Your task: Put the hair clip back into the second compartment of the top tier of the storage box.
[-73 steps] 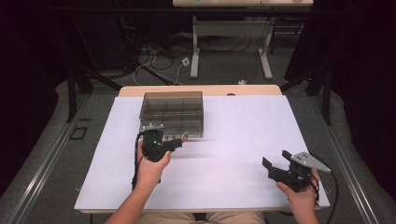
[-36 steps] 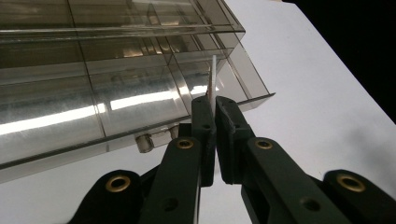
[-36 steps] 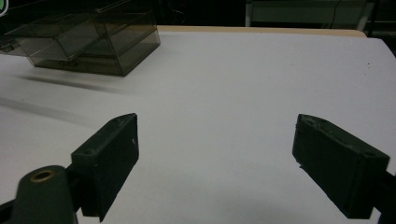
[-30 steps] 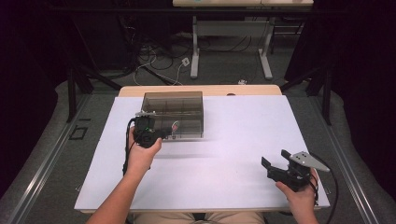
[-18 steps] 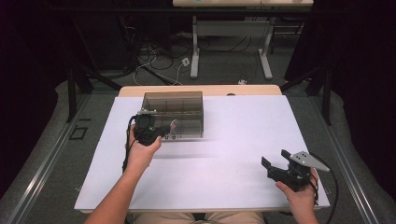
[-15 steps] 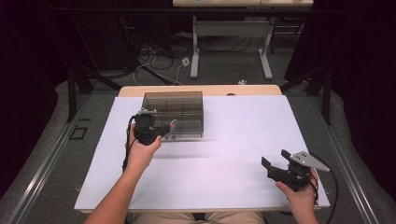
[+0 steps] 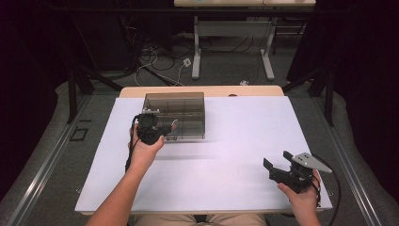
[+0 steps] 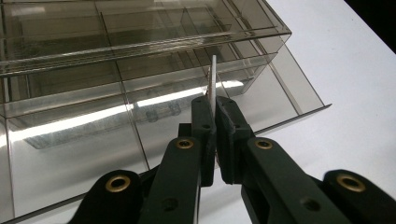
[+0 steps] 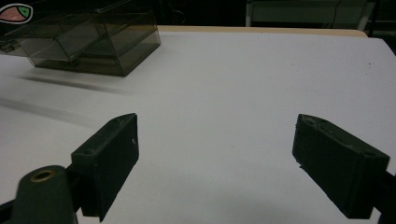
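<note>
The left claw (image 8: 215, 135) is at the front left corner of the smoky clear organiser box (image 7: 181, 110), which stands toward the far left part of the white tabletop (image 7: 235, 141). In the left gripper view its two black jaws are pressed together on a thin pale strip (image 8: 213, 84) that has a finely toothed edge; what the strip is cannot be told. The strip stands on edge between the pads, its long axis running straight out from the jaw tips toward the box, and its far end reaches over the bottom drawer (image 8: 154, 121), which is pulled out toward the claw. The drawer is split by clear dividers into compartments; the strip's tip lies over the right-hand part of the drawer as that view shows it. No writing or label can be read on the box or the strip.

In the high view the box has its long side across the tabletop, parallel to the near edge, and its drawer front faces the person.

Well to the right of the box, near the front right corner of the tabletop, the right claw (image 7: 278, 170) is held in the person's right hand (image 7: 301, 195). In the right gripper view its jaws stand wide apart with nothing between them, and they point back across the bare tabletop toward the box
</note>
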Action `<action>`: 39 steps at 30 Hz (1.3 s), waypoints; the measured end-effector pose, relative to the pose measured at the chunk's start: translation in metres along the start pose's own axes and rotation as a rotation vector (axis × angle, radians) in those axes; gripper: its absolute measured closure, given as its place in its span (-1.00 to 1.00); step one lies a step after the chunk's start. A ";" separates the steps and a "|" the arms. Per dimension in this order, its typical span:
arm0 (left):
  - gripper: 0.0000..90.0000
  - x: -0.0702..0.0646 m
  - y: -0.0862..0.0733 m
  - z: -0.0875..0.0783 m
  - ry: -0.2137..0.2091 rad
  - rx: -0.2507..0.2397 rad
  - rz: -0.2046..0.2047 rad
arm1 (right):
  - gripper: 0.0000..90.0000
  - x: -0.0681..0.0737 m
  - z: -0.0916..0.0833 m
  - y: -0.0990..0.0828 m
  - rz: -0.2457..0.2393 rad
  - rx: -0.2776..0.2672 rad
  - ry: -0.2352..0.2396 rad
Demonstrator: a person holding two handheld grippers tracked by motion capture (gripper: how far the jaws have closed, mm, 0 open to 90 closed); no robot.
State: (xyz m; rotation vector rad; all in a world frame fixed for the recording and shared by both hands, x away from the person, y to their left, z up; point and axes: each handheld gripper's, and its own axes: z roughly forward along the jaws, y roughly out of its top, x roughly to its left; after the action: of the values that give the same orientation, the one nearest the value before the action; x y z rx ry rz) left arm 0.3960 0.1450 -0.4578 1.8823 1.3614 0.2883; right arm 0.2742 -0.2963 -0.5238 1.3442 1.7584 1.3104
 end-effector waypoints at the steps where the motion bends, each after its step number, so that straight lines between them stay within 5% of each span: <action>1: 0.94 0.000 0.000 0.001 0.000 0.001 0.002 | -0.68 0.000 0.000 0.000 0.000 0.000 0.000; 27: 0.93 0.003 0.002 0.010 0.030 0.014 0.000 | -0.68 -0.001 0.000 0.000 -0.003 0.008 -0.002; 39: 0.64 0.005 0.002 0.005 0.023 -0.012 -0.013 | -0.68 0.000 0.000 0.000 0.000 0.007 0.002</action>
State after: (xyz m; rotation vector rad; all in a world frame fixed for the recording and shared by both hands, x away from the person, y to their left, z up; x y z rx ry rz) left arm 0.4023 0.1472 -0.4607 1.8646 1.3843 0.3120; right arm 0.2742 -0.2964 -0.5237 1.3469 1.7658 1.3067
